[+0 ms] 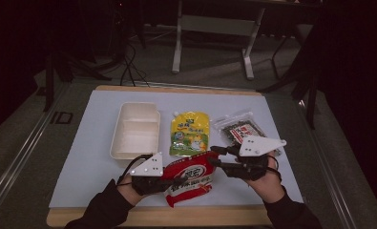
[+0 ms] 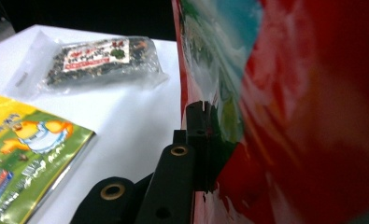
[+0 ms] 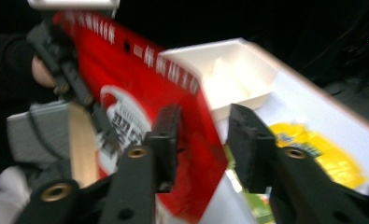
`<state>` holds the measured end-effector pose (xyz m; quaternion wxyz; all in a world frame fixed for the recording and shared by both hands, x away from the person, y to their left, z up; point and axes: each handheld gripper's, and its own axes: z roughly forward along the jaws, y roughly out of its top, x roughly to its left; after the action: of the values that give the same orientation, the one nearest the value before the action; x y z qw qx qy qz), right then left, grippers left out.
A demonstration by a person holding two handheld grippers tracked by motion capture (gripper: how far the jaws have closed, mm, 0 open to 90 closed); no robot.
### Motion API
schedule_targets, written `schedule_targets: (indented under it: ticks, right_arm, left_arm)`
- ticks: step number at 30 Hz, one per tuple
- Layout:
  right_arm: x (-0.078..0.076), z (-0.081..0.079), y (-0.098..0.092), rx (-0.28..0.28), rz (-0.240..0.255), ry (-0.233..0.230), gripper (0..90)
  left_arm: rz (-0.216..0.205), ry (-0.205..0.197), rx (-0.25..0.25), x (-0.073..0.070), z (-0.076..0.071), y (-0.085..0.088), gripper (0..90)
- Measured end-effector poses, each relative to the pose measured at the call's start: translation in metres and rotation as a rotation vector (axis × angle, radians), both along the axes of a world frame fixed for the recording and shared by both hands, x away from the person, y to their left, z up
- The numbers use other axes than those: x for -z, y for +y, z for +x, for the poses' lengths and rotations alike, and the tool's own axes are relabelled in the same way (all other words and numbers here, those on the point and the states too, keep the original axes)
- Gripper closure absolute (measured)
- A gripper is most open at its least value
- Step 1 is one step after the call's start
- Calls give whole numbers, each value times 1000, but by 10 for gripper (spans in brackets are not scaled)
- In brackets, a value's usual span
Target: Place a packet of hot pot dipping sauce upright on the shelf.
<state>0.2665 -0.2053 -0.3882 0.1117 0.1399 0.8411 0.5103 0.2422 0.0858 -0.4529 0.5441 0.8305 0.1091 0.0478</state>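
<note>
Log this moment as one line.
left gripper: shut on red bag | right gripper: open, bag edge between jaws | bag: off table

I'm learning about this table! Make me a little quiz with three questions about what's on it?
1. True or false: the left gripper is clamped on the red bag.
2. Which lies between the white tray and the dark seaweed packet? A) a blue cup B) the yellow pouch C) a spoon
3. Fill in: the right gripper's fingers stand ____ around the red bag's edge.

Key: 1 true; 2 B; 3 open.
</note>
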Motion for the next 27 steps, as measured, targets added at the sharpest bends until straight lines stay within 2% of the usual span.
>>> schedule_targets:
  ticks: [2, 5, 6, 7, 8, 10, 12, 15, 17, 18, 19, 21, 22, 24, 27]
  right_arm:
    - [5, 2, 2, -11, -2, 15, 550]
    - [8, 5, 1, -17, 7, 33, 544]
    - [10, 10, -1, -46, 15, 72, 509]
    - [12, 11, -1, -43, 13, 75, 474]
    - [15, 14, -1, -36, -1, 86, 438]
    - [19, 17, -1, -63, 0, 116, 440]
    - [23, 17, 0, -95, -8, 126, 441]
    - [27, 15, 4, -131, -24, 135, 493]
    - [29, 15, 7, -146, -41, 140, 582]
    - [29, 15, 7, -146, -41, 140, 582]
    - [30, 14, 8, -160, -48, 130, 712]
    - [30, 14, 9, -180, -55, 132, 852]
    - [30, 14, 10, -196, -60, 133, 887]
    - [29, 13, 12, -201, -87, 127, 897]
    - [28, 13, 13, -204, -94, 125, 899]
  left_arm:
    - [12, -18, -4, -1, 0, -1, 900]
    - [3, -16, 5, -2, 1, -1, 900]
    - [-5, -14, 9, -2, 0, -1, 900]
    - [-16, -9, 20, -3, 0, -1, 900]
    - [-12, -22, 11, -4, -1, -2, 900]
    - [-9, -31, 15, -6, -1, -2, 900]
    - [-18, -33, 4, -6, -1, -2, 900]
    - [-25, -37, -9, -8, 1, -1, 900]
    - [-29, -36, -19, -9, 1, -1, 900]
    - [-29, -36, -19, -9, 1, -1, 900]
    - [-27, -33, -28, -10, 2, -2, 900]
    - [-27, -33, -38, -10, 4, -1, 900]
    - [-24, -31, -40, -10, 5, -1, 900]
    - [-26, -31, -41, -8, 5, 0, 900]
    - [-30, -24, -41, -7, 6, 1, 900]
